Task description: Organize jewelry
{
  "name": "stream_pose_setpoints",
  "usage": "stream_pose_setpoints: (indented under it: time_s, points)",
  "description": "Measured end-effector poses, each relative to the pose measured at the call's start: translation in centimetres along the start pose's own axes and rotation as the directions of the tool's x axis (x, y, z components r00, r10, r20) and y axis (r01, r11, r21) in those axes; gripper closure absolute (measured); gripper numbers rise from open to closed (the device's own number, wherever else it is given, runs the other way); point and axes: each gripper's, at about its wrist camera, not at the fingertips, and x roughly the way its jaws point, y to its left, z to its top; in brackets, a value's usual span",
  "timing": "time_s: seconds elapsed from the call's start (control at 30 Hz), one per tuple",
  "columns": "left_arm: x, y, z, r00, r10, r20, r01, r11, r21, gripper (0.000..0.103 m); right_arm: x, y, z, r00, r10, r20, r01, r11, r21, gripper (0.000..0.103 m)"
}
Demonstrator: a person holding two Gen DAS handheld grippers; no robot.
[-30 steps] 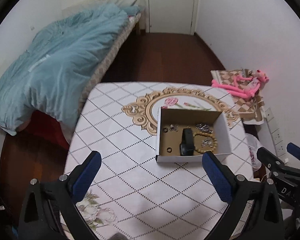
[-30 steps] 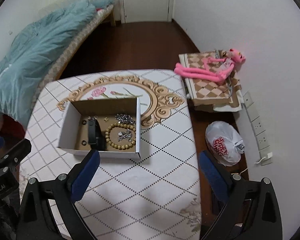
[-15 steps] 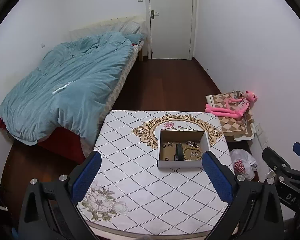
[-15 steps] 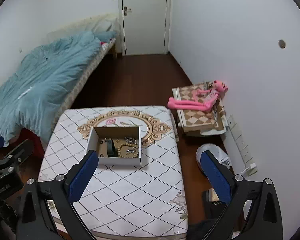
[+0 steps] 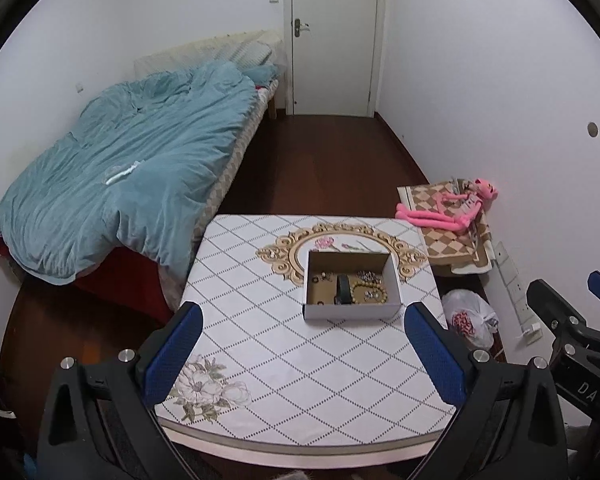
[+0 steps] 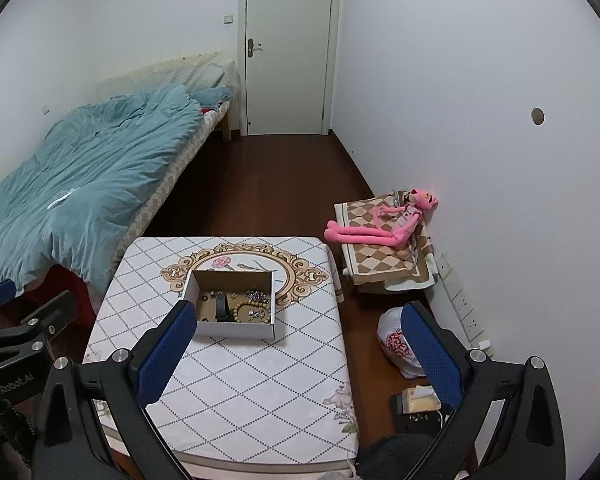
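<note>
Both hand-held grippers, left (image 5: 300,344) and right (image 6: 296,340), are pulling back, released and carrying nothing. The jewelry (image 5: 366,291) is sitting in the box (image 5: 352,313) at 12 o'clock on the counter (image 5: 284,360), suggesting the organizing is finishing.

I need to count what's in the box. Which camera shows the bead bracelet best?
Left wrist view: the bead bracelet lies unobstructed in the box, framed between the open jaws. In the right wrist view the bracelet is also visible but smaller, and a fingertip overlaps the box's left corner.
</note>
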Motion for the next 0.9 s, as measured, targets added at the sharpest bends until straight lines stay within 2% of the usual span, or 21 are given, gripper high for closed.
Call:
stream_pose_setpoints:
  time_s: [0.33, 0.73, 0.9]
  points:
    - [2.4, -0.8, 0.9, 0.997, 0.01, -0.071, -0.01, 1.0, 0.0, 0.0, 2.2, -0.7, 0.9, 0.999, -0.001, -0.045, 0.002, 1.0, 0.013, 0.0]
    - [6.8, -0.9, 3.1, 0.993, 0.058, -0.107, -0.058, 0.998, 0.0, 0.0, 7.8, -0.4, 3.2, 0.995, -0.013, -0.102, 0.013, 1.0, 0.0, 0.0]
    - [8.7, -0.9, 3.6, 0.989, 0.061, -0.133, -0.061, 0.998, 0.003, 0.0, 10.5, 0.1, 3.5, 0.988, -0.006, -0.151, 0.005, 1.0, -0.01, 0.0]
